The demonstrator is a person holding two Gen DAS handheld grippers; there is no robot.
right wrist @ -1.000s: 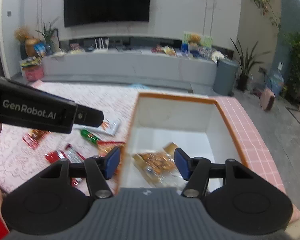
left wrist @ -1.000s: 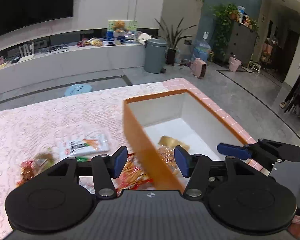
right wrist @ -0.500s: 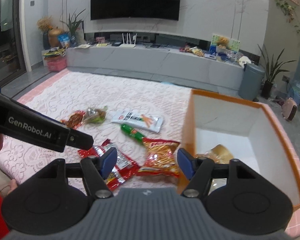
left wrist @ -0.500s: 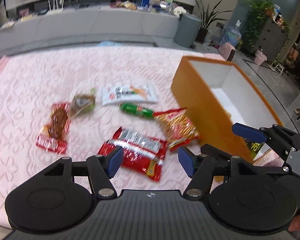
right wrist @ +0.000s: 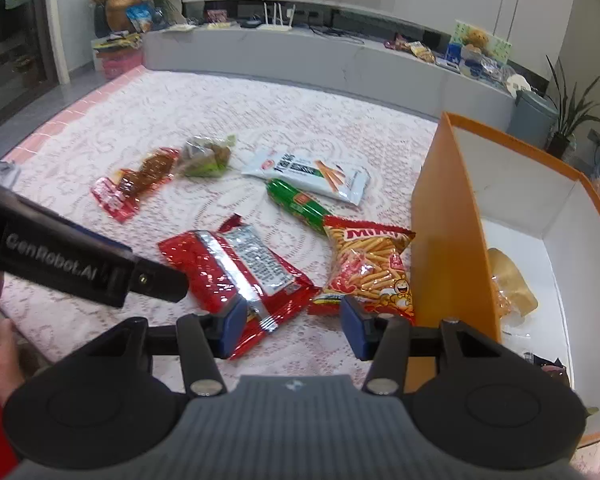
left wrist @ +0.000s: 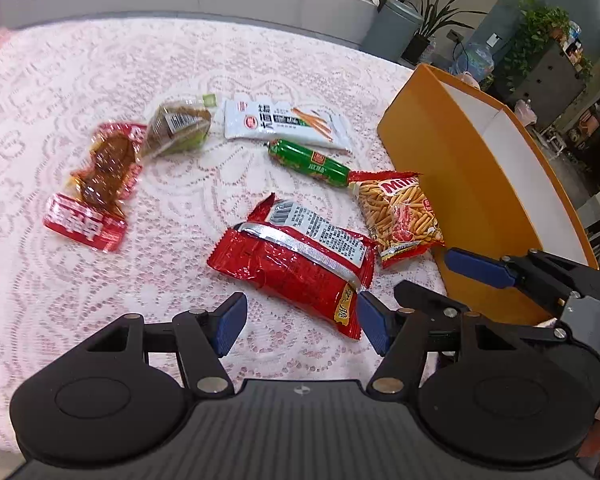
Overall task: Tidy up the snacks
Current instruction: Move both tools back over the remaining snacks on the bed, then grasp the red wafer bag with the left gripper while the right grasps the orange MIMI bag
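target: red foil packet (left wrist: pixel 300 258) flat on desk beside orange box (left wrist: pixel 472 184) | long axis slanting from far-left to near-right, near end just ahead of left hand-held gripper (left wrist: pixel 300 322), nearer one, released | right hand-held gripper (right wrist: pixel 292 326) closing, empty.

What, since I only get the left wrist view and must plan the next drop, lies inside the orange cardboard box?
Observer: The right wrist view looks over the orange cardboard box wall: a pale bun in clear wrap lies on its white floor, against that wall.
Operator: Anything else in there?
Observer: Something small and dark sits in the near corner, too hidden to identify. The rest of the visible floor is bare.
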